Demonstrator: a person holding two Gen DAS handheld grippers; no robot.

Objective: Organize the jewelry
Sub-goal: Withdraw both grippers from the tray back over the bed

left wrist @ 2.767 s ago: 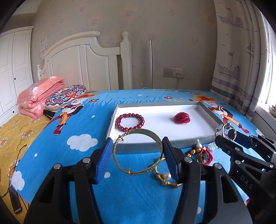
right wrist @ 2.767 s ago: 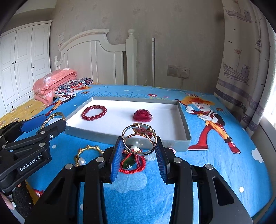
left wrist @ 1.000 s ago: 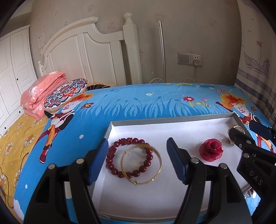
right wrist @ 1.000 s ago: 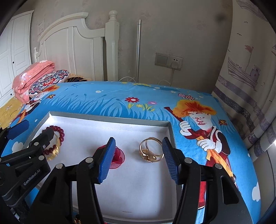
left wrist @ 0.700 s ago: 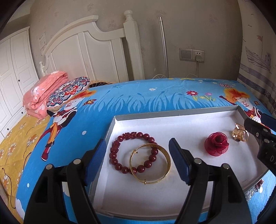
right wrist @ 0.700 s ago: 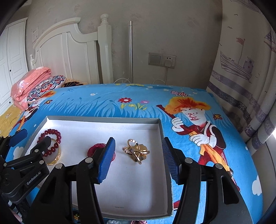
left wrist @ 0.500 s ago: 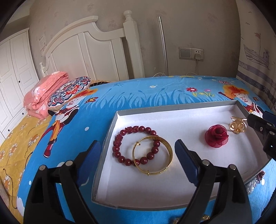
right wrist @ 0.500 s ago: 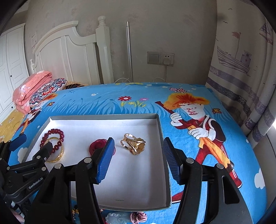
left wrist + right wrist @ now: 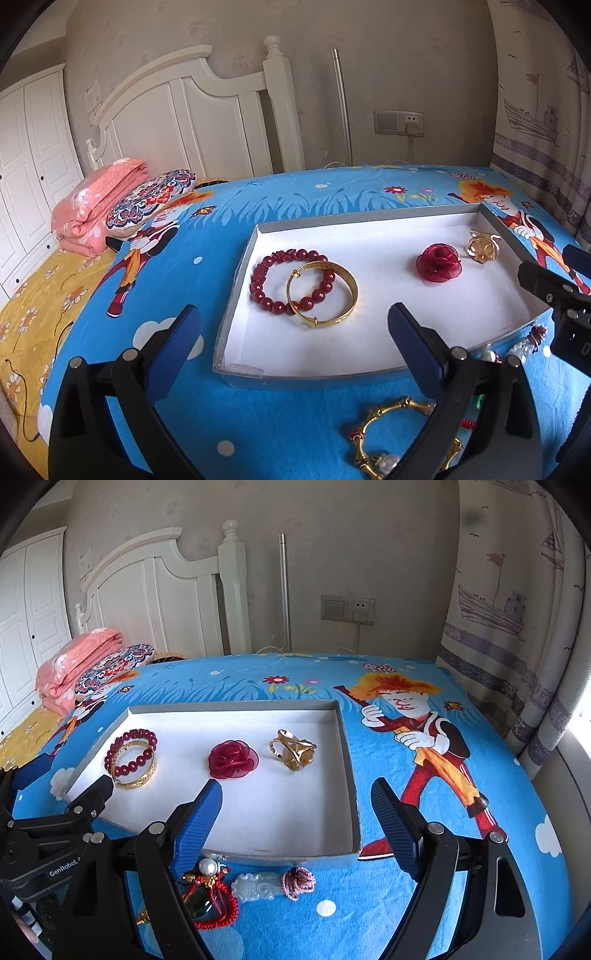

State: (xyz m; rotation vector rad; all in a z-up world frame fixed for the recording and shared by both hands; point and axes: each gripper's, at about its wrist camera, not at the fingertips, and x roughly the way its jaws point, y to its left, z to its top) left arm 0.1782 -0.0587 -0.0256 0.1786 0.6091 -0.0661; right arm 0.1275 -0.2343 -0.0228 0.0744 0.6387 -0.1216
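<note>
I see both tongs wide and holding nothing — left gripper (image 9: 293, 341) low centre, right gripper (image 9: 295, 808) low centre — over the tray (image 9: 236, 709) holding the gold bangle (image 9: 323, 293).

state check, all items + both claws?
left claw: open, empty
right claw: open, empty
gold bangle: in tray, lying over red bead bracelet
red fabric rose: in tray, flat
gold ring cluster: in tray, right of rose
gold bamboo bracelet: on bedsheet, outside tray
jade pendant: on bedsheet, outside tray
</note>
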